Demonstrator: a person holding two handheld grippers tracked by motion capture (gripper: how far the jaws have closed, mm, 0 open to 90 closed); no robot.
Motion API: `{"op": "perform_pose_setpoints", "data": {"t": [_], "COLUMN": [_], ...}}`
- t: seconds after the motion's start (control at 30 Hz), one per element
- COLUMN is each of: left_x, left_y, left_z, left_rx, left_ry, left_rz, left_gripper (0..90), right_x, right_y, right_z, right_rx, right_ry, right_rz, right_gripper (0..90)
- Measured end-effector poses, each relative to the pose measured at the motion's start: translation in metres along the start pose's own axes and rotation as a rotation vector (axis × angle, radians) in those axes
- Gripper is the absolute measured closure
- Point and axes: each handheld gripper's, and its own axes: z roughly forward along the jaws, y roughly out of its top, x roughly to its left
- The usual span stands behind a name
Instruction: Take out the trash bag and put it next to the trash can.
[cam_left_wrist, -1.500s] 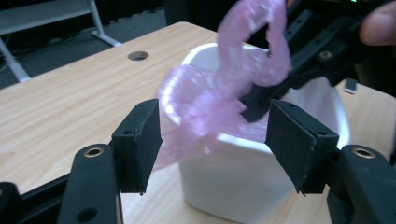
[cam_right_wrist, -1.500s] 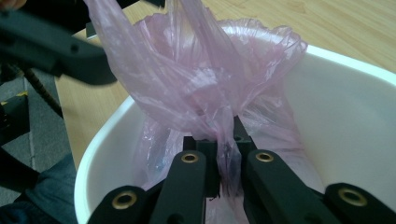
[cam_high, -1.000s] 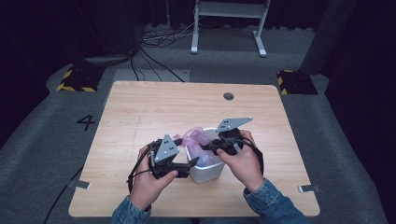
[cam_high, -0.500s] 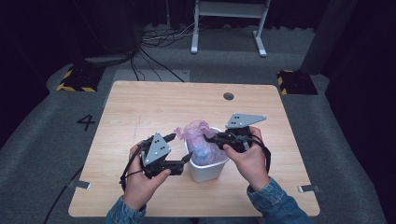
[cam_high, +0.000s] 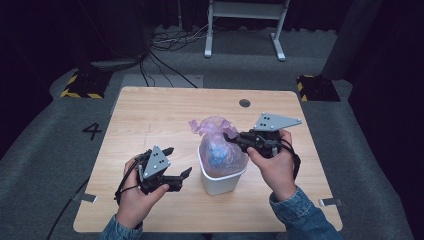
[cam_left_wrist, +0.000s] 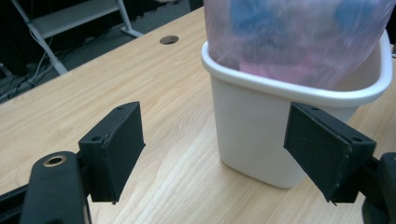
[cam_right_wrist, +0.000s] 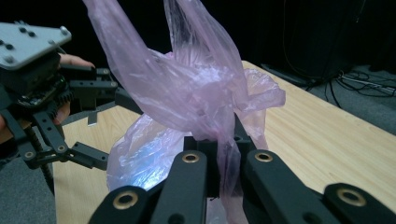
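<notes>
A small white bin (cam_high: 220, 184) stands on the wooden table (cam_high: 150, 115), near its front middle. A translucent pink bag (cam_high: 218, 150) with blue contents sits in the bin, its lower part inside and its knotted top above the rim. My right gripper (cam_high: 231, 137) is shut on the bag's twisted neck (cam_right_wrist: 205, 119), just right of the knot. My left gripper (cam_high: 179, 161) is open to the left of the bin, apart from it. Between its wide jaws I see the bin (cam_left_wrist: 261, 116) and the bag (cam_left_wrist: 299, 37) bulging over the rim.
A round cable hole (cam_high: 244, 103) lies in the table's far side. On the floor behind stand a metal frame (cam_high: 245, 30), loose cables (cam_high: 165, 45) and two yellow-and-black blocks (cam_high: 82, 85). Bare tabletop lies left of and behind the bin.
My left gripper has drawn away leftwards from the bin, where it was close against it. My right gripper has risen with the bag's neck, pulling the bag taller above the rim.
</notes>
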Motion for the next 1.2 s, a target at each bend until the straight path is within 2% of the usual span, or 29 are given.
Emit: {"op": "perform_pose_setpoints", "data": {"t": [0.23,0.33,0.37,0.57,0.77,0.8,0.87,1.0,1.2], "left_x": [0.008,0.013,0.017,0.026,0.030,0.034,0.037,0.042,0.049], "left_y": [-0.011,-0.018,-0.022,-0.034,-0.041,-0.045,-0.050,-0.055,-0.061], "left_z": [-0.005,-0.011,-0.014,-0.019,-0.020,-0.021,-0.022,-0.024,-0.024], "left_rx": [0.023,0.035,0.042,0.046,0.056,0.067,0.078,0.088,0.098], "left_ry": [0.032,0.041,0.056,0.061,0.074,0.098,0.109,0.116,0.126], "left_rz": [-0.003,-0.017,-0.018,-0.052,-0.042,-0.012,-0.011,-0.023,-0.052], "left_gripper": [20.1,20.1,20.1,20.2,21.4,22.3,22.7,22.5,22.4], "right_x": [0.005,0.005,0.006,0.006,0.004,0.004,0.003,0.002,-0.006], "right_y": [0.015,0.019,0.022,0.033,0.041,0.042,0.044,0.048,0.052], "right_z": [-0.009,-0.013,-0.016,-0.024,-0.032,-0.034,-0.037,-0.043,-0.056], "right_rx": [-0.014,-0.019,-0.025,-0.033,-0.044,-0.046,-0.047,-0.048,-0.045], "right_ry": [-0.022,-0.028,-0.035,-0.057,-0.076,-0.080,-0.088,-0.102,-0.147], "right_rz": [-0.029,-0.038,-0.046,-0.059,-0.068,-0.068,-0.075,-0.081,-0.087], "right_gripper": [88.7,88.7,88.7,88.7,88.7,88.7,88.7,88.7,88.6]}}
